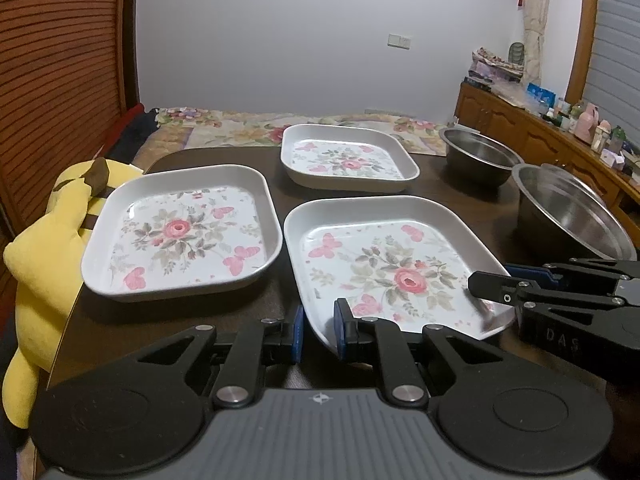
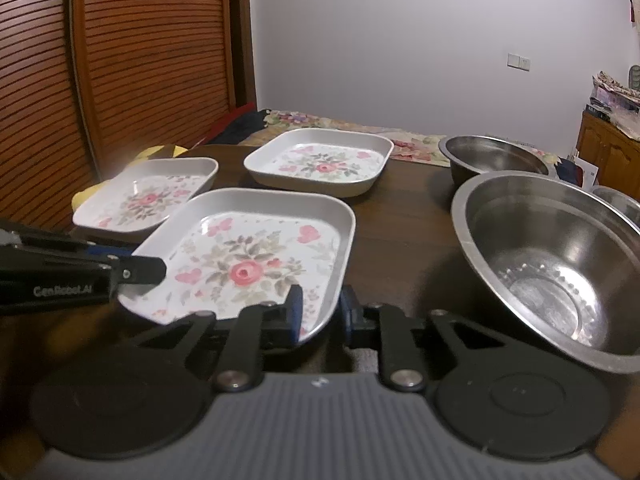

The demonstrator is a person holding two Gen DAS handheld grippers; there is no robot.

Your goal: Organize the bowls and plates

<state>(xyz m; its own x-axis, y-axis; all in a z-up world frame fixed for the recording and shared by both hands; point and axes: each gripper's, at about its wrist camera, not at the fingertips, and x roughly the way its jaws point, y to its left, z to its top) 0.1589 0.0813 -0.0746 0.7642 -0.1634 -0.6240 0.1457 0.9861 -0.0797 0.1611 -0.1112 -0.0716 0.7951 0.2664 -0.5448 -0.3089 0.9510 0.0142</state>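
Dark counter (image 1: pixel 248 312) with three floral plates and steel bowls on it. Biggest is the near bowl (image 2: pixel 560 264) on the right, far bowl (image 2: pixel 492 156) behind it. The near plate (image 1: pixel 384 264) is in front, left plate (image 1: pixel 180 232) beside it, far plate (image 1: pixel 348 158) at the back. Left hand-held gripper (image 1: pixel 319 330) is clamped on the near plate's near-left rim, right hand-held gripper (image 2: pixel 320 312) pinches its near-right rim.

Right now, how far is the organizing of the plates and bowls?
Nothing is stacked yet. In hand: the left gripper and right gripper both clamp the near rim of the nearest floral plate. Left: the two other floral plates lie separate, and the steel bowls stand apart.
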